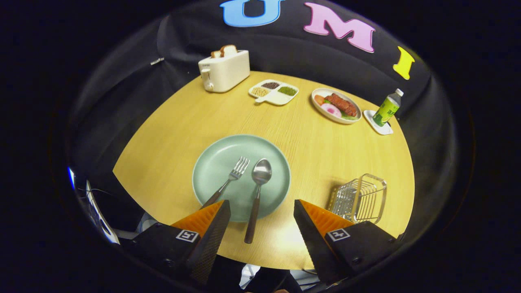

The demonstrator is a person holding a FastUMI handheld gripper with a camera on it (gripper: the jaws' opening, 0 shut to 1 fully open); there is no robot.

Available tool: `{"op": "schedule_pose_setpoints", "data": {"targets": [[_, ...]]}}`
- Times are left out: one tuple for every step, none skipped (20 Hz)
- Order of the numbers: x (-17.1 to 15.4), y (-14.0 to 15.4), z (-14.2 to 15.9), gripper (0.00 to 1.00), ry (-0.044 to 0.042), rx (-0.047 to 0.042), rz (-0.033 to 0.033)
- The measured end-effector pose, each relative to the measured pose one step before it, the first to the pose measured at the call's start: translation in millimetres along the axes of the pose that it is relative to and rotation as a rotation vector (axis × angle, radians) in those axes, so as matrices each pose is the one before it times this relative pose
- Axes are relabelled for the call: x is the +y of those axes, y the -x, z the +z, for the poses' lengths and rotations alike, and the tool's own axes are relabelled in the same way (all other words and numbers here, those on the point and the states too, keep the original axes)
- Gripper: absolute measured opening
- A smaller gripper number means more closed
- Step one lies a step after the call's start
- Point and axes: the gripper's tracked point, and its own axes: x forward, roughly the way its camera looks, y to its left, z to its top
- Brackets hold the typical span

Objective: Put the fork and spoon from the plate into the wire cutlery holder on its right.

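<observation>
The gripper (261,211) hangs wide open above the near edge of the desk (309,146), holding nothing, the spoon (257,194) handle lying between its fingers. Fork (230,179) and spoon rest side by side on the green plate (211,171); the wire cutlery holder (360,198) stands to its right. Best to descend on the spoon's handle, pinching across it where it overhangs the rim, clear of the fork.
</observation>
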Motion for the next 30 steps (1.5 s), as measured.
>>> {"op": "schedule_pose_setpoints", "data": {"targets": [[2.87,-7.01,-2.18,0.97,0.00607,0.01666,0.00315],[1.96,-6.7,-0.95,0.96,0.01011,0.01336,-0.00256],[1.8,-6.2,-0.19,0.96,0.01577,0.00778,-0.00074],[0.21,-6.92,-1.37,0.96,0.01321,0.01504,0.00091],[2.69,-6.59,-4.21,0.96,0.00001,0.02886,0.00972],[3.86,-5.86,-5.01,0.96,-0.00969,0.03142,0.01896],[0.34,-6.08,-3.08,0.96,-0.01534,0.02375,0.00521],[-0.24,-6.93,-1.45,0.96,-0.01446,0.01376,-0.00052],[-0.88,-4.46,-1.02,0.96,-0.01093,0.01381,-0.00198],[-0.66,-1.36,-0.43,0.94,-0.00375,0.01348,-0.00433],[-2.14,-1.84,0.95,0.93,0.00536,0.00596,-0.01202],[-2.75,-2.01,2.32,0.92,0.00929,-0.00351,-0.01125],[-2.42,-0.82,1.51,0.91,0.01446,-0.00028,-0.00963],[-3.11,-0.38,1.34,0.89,0.01346,-0.00128,-0.00646],[-0.67,0.2,2.64,0.87,0.00979,0.00374,-0.00093],[1.19,-0.94,1.62,0.84,0.00504,0.00498,0.00196],[1.42,0.47,2.53,0.84,0.00082,-0.00062,0.00589],[0.72,1.49,1.43,0.84,0.0014,-0.00088,0.00301],[4.41,1.03,2.5,0.83,0.00485,-0.00862,0.00779],[1.72,0.33,1.07,0.82,0.01501,-0.00813,0.00138],[0.83,-2.01,-0.32,0.82,0.02307,0.00371,-0.0023],[-0.94,-2.44,-2.61,0.82,0.01837,0.01303,-0.00409],[1.44,-3.44,-2.07,0.83,0.00224,0.01606,0.00453],[3.58,-6.6,-1.77,0.83,-0.00786,0.01732,0.01295],[1.06,-5.32,-1.36,0.83,-0.01281,0.01716,0.00737],[0.79,-3.61,-0.68,0.72,-0.00694,0.01165,0.00313],[-0.57,-3.19,0.29,0.64,-0.00146,0.01265,0.00254],[-0.25,-2.11,-2.13,0.47,0.0017,0.02084,0.0052],[0.0,-2.56,-4.21,0.44,0.00197,0.02985,0.0069],[-5.51,-5.59,3.91,0.35,-0.00701,-0.01063,-0.02044]]}}
